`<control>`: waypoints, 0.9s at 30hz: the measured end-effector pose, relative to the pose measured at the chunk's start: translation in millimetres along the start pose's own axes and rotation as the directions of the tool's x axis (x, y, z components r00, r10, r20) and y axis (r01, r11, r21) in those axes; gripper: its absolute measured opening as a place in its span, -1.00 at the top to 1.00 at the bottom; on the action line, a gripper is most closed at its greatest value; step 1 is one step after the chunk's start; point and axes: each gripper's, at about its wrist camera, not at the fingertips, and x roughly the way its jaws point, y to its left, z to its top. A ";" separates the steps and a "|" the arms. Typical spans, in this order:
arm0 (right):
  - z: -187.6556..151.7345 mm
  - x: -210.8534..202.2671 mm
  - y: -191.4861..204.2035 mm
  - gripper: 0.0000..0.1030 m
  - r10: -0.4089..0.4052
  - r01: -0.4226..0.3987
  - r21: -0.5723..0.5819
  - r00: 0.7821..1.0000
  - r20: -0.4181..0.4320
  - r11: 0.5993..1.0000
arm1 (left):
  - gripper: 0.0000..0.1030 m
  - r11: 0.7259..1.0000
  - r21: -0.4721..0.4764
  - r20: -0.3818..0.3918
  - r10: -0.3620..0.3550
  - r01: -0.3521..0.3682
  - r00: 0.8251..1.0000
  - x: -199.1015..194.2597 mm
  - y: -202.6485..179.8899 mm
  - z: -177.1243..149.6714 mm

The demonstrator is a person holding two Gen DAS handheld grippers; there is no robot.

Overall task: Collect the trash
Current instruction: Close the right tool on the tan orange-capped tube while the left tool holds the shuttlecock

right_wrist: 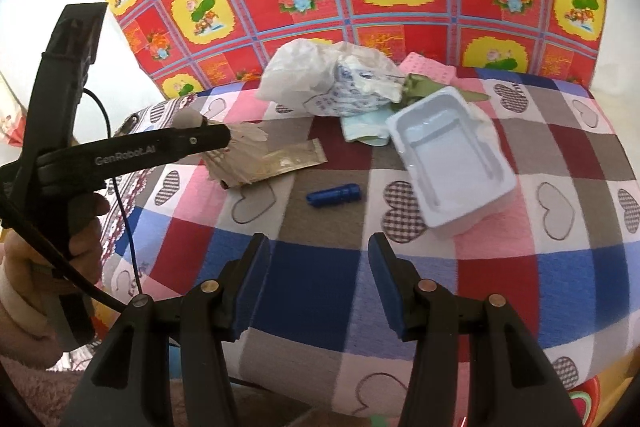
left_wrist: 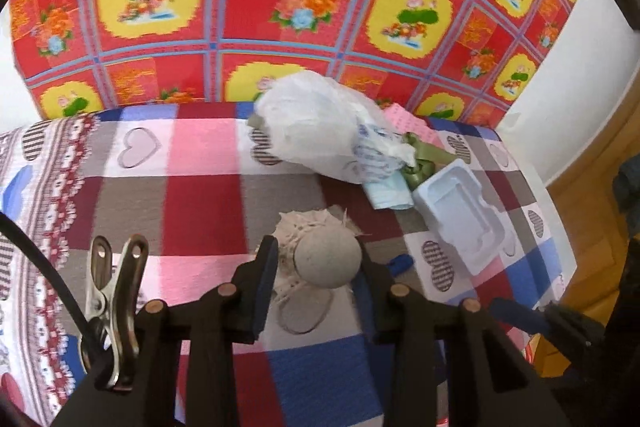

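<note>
While the trash lies on the checked heart-print cloth (right_wrist: 320,267):
Tray: white moulded plastic tray (right_wrist: 452,155) empty, tilted, ahead-right of right jaws.
Left gripper (left_wrist: 318,259): narrowed, clamped on worn feathered shuttlecock (left_wrist: 326,259).
Right gripper (right_wrist: 316,271): half open, empty; small blue plastic tube (right_wrist: 334,195) just ahead.
Room: bare cloth between jaws; crumpled white plastic bag (right_wrist: 312,75) beyond, at far edge.

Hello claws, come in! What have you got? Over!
Left claw clamped on worn shuttlecock. Right claw open, empty. Blue cap, white tray still on cloth. Nothing blocking.
</note>
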 end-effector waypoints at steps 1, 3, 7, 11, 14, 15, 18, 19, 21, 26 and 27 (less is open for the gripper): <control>1.4 3.0 4.1 -0.02 0.006 -0.006 -0.004 1.000 -0.006 1.000 | 0.28 1.000 -0.006 -0.003 0.011 -0.011 1.000 -2.8 4.8 0.1; 3.5 8.1 10.3 -0.02 0.020 -0.020 -0.009 1.000 -0.015 1.000 | 0.28 0.999 -0.024 -0.007 0.031 -0.031 0.999 -9.0 16.4 -1.0; 9.6 21.7 25.3 -0.02 0.046 -0.048 -0.028 0.998 -0.039 0.998 | 0.28 0.995 -0.066 -0.014 0.067 -0.068 0.998 -20.6 43.1 -4.2; 16.0 37.3 39.4 -0.02 0.070 -0.073 -0.043 0.995 -0.075 0.996 | 0.28 0.989 -0.105 -0.017 0.100 -0.101 0.995 -28.6 69.6 -9.6; 21.7 48.9 45.4 -0.02 0.104 -0.106 -0.014 0.990 -0.100 0.994 | 0.28 0.984 -0.130 -0.020 0.117 -0.119 0.993 -33.1 86.6 -13.7; 23.7 53.3 47.2 -0.02 0.109 -0.110 -0.005 0.988 -0.111 0.994 | 0.28 0.983 -0.137 -0.021 0.123 -0.125 0.992 -34.5 91.6 -15.0; 30.1 67.7 51.4 -0.02 0.121 -0.118 0.030 0.983 -0.139 0.993 | 0.28 0.978 -0.149 -0.022 0.142 -0.144 0.990 -38.8 104.7 -18.1; 32.8 73.6 52.1 -0.02 0.129 -0.123 0.053 0.980 -0.150 0.991 | 0.28 0.977 -0.153 -0.023 0.148 -0.150 0.989 -39.9 108.4 -19.0; 37.8 83.5 53.0 -0.02 0.128 -0.114 0.094 0.977 -0.168 0.989 | 0.28 0.974 -0.162 -0.024 0.157 -0.159 0.987 -42.3 117.2 -20.7; 48.6 104.7 50.3 -0.08 0.092 -0.048 0.215 0.976 -0.200 0.975 | 0.28 0.968 -0.189 -0.028 0.166 -0.168 0.986 -46.6 136.8 -24.0; 50.5 108.3 49.2 -0.12 0.090 -0.039 0.240 0.975 -0.205 0.970 | 0.28 0.967 -0.190 -0.028 0.167 -0.169 0.986 -47.2 139.0 -24.5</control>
